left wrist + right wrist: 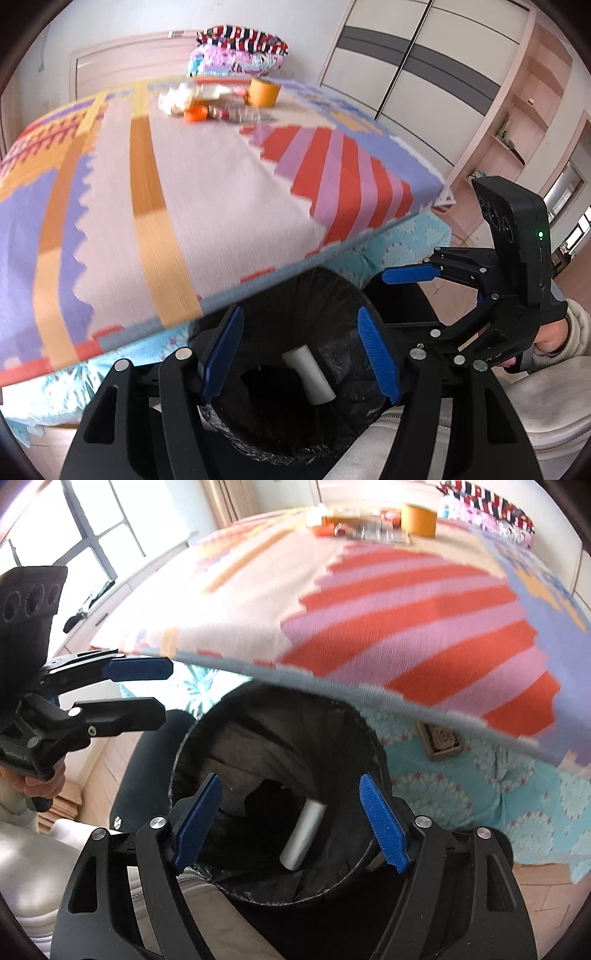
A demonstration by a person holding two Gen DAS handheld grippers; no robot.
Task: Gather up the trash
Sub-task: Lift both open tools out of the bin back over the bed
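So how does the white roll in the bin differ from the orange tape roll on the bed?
The white roll is slim, long and lies tilted inside the black-lined trash bin; the orange tape roll is short, wide and sits on the patterned bedspread among the remaining litter. One is already binned, the other not. Both are cylindrical.

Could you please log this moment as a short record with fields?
left claw: open, empty, above the bin
right claw: open, empty, above the bin
bin: black liner, beside the bed
in bin: white roll
trash pile: far side of the bed cover
tape roll: beside the pile
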